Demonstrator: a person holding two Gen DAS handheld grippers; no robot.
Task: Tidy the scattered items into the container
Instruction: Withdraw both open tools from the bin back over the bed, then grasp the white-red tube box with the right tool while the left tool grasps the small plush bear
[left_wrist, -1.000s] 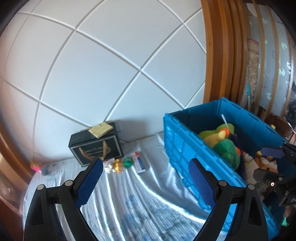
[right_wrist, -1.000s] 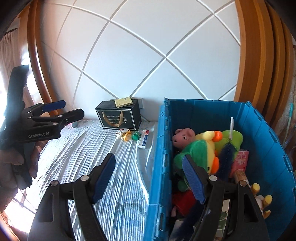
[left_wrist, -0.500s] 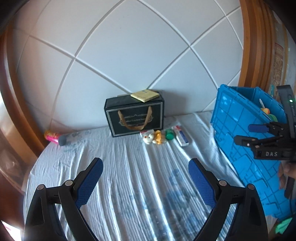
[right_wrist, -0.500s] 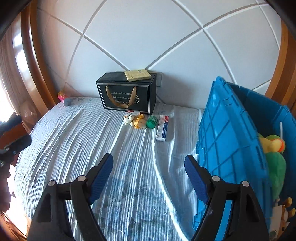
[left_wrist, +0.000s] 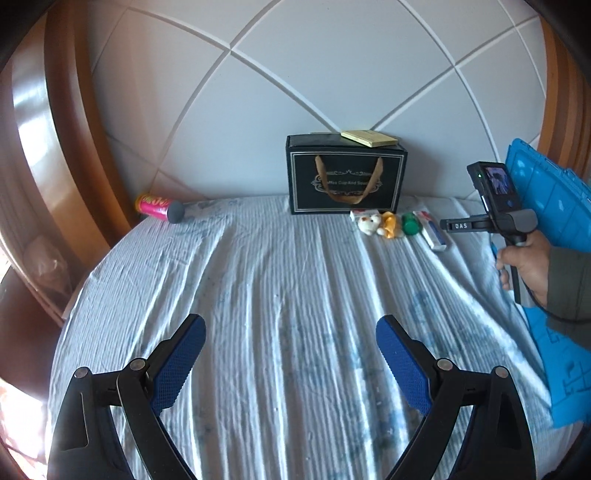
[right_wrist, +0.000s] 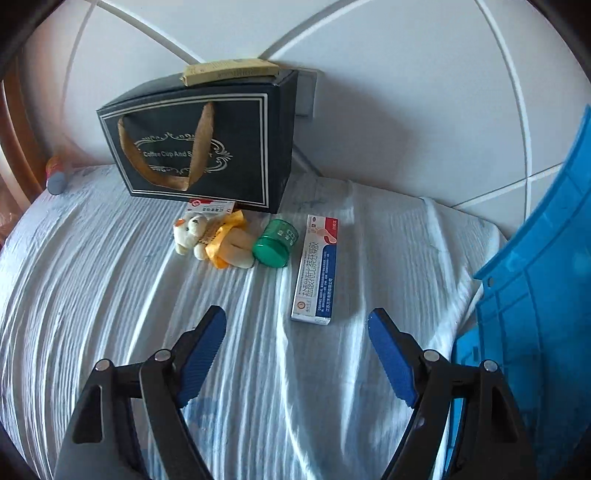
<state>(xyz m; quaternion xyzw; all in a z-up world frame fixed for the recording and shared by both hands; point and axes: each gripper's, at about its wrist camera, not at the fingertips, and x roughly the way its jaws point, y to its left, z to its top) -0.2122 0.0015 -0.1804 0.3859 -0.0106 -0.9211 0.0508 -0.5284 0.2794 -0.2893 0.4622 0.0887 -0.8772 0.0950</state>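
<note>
Your right gripper (right_wrist: 297, 349) stood spread wide with nothing between its pads; its jaws had just been opening a little further, and only the sheet (right_wrist: 110, 295) lay under them. The box (right_wrist: 316, 269), a slim carton with red and blue print, lay flat just ahead of that gripper, slightly toward its right finger. Its long axis ran away from you, nearly in line with the fingers, so the jaws already straddled its narrow width. That was the relation the next move seemed to turn on: a short push forward and down would likely put a pad on each long side.

The green jar (right_wrist: 275, 243) lay on its side just left of the box, touching the bear (right_wrist: 212, 240), which lay in front of the black bag (right_wrist: 199, 147). Crowding there looked like the risk for your left pad.

Your left gripper (left_wrist: 290, 363) was also released and empty, well back from the cluster, with the pink can (left_wrist: 155, 206) far to its left. Your right hand (left_wrist: 524, 266) was plainly nearer. The blue bin (right_wrist: 535, 314) stood just right of your right gripper.
</note>
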